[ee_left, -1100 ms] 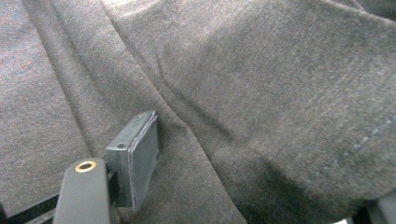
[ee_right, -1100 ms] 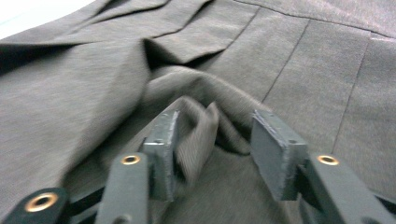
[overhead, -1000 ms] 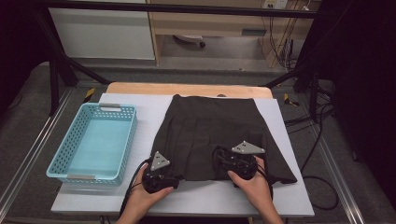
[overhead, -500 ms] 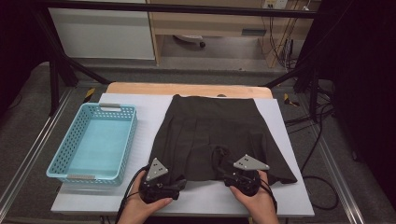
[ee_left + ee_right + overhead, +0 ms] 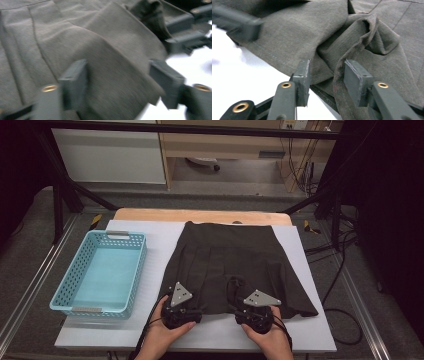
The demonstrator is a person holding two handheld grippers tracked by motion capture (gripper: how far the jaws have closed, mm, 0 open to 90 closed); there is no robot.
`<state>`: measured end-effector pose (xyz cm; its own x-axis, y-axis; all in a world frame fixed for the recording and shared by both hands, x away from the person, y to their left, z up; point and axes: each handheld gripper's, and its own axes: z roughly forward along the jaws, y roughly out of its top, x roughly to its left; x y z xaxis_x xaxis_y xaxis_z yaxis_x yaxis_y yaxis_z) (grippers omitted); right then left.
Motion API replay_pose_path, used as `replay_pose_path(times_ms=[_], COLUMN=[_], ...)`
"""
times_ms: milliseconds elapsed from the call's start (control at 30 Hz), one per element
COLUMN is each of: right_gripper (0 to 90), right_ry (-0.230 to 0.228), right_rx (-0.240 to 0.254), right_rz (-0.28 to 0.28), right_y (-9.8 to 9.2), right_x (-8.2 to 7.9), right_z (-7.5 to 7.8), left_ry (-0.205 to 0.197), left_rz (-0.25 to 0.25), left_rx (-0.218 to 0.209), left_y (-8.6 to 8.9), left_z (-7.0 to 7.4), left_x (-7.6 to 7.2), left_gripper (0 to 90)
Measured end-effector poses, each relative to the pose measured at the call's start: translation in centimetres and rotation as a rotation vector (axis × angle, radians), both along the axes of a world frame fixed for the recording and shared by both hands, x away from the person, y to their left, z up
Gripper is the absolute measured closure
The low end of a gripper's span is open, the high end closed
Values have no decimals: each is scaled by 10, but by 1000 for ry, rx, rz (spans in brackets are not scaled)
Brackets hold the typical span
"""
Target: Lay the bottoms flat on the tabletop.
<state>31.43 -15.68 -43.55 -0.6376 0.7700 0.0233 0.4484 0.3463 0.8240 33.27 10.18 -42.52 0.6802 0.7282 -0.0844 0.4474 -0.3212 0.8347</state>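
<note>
Here we see a dark pleated skirt (image 5: pixel 227 265) spread flat on the white table (image 5: pixel 310 335), waistband at the far end and hem toward the person, with a light blue perforated basket (image 5: pixel 100 275) just beside it on the left. Both hands sit at the near hem: the left gripper (image 5: pixel 181 312) at the hem's left part, the right gripper (image 5: pixel 254 314) further right, each topped by a grey three-cornered plate. In the left gripper view, we find its jaws apart with a fold of the hem (image 5: pixel 120 82) lying between them; they have just been closing, and the pads do not yet press the cloth. In the right gripper view, its jaws also stand apart and have been closing, a raised, rumpled edge of the hem (image 5: pixel 337 75) between them.
</note>
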Motion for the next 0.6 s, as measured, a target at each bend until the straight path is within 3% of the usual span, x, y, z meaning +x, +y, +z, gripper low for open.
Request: replay_pose_path(times_ms=[267,400,600], right_gripper=[725,781,797], right_ry=[13,14,27], right_rx=[-16,-26,-26], right_rz=[59,89,117], right_y=[9,14,19], right_x=[-6,-11,-17], right_z=[-2,-3,-5], left_ry=[24,27,17], left_rz=[11,5,36], left_rx=[14,27,25], left_y=[-2,-3,2], left_z=[-5,-9,-8], left_x=[25,29,38], left_gripper=[651,794,854])
